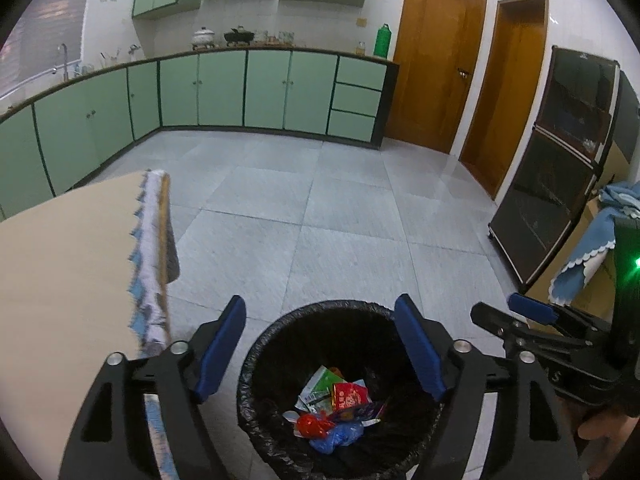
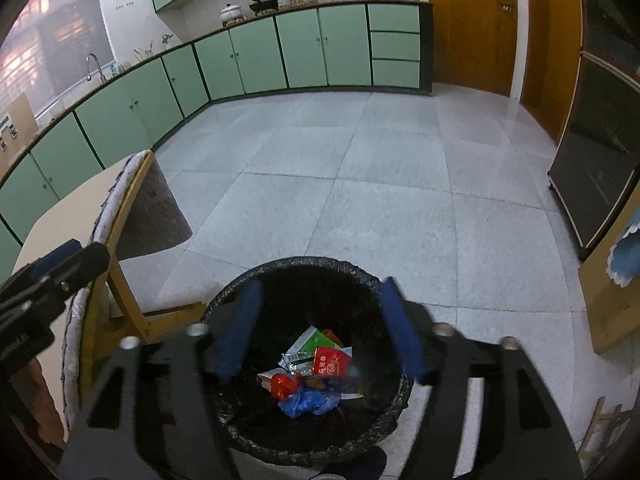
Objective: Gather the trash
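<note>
Both grippers, left gripper (image 1: 320,348) and right gripper (image 2: 320,330), hover with jaws spread and empty above the bin (image 1: 256,364). Collected trash (image 1: 334,410) lies at its bottom. Risk: lowering either gripper could snag the liner (image 2: 224,300) and pull it inward.

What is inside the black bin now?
The bin has a black liner and holds wrappers: a green-white packet, a red packet, a red scrap and a blue bag. The pile hides whatever lies beneath.
</note>
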Demonstrator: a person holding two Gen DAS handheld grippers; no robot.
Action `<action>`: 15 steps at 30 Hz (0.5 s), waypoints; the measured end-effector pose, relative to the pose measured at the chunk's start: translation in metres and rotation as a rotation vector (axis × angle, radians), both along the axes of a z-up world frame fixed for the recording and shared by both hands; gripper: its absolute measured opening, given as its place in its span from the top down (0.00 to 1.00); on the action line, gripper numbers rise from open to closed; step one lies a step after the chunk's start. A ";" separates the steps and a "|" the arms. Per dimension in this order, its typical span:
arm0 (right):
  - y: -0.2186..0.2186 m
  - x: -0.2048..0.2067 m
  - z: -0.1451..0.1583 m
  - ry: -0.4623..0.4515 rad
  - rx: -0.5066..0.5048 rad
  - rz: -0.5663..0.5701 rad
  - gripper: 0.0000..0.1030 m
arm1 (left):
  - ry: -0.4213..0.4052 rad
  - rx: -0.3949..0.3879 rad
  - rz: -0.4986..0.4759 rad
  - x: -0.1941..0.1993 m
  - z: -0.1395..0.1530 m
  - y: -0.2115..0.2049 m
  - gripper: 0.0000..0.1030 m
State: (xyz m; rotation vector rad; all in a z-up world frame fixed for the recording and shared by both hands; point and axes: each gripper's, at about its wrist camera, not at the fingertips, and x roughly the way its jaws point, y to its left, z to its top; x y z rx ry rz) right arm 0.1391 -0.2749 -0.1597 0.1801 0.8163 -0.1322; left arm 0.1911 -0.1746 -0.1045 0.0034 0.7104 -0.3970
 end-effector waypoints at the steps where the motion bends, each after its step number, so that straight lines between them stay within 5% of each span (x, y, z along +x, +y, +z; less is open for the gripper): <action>1: 0.001 -0.002 0.003 -0.003 -0.003 0.000 0.23 | -0.004 0.000 0.003 -0.002 0.003 0.003 0.24; 7: 0.014 -0.019 0.028 -0.017 -0.007 -0.002 0.08 | -0.037 0.002 0.025 -0.022 0.030 0.024 0.14; 15: 0.042 -0.060 0.074 -0.054 0.008 0.034 0.05 | -0.093 0.038 0.071 -0.065 0.074 0.052 0.07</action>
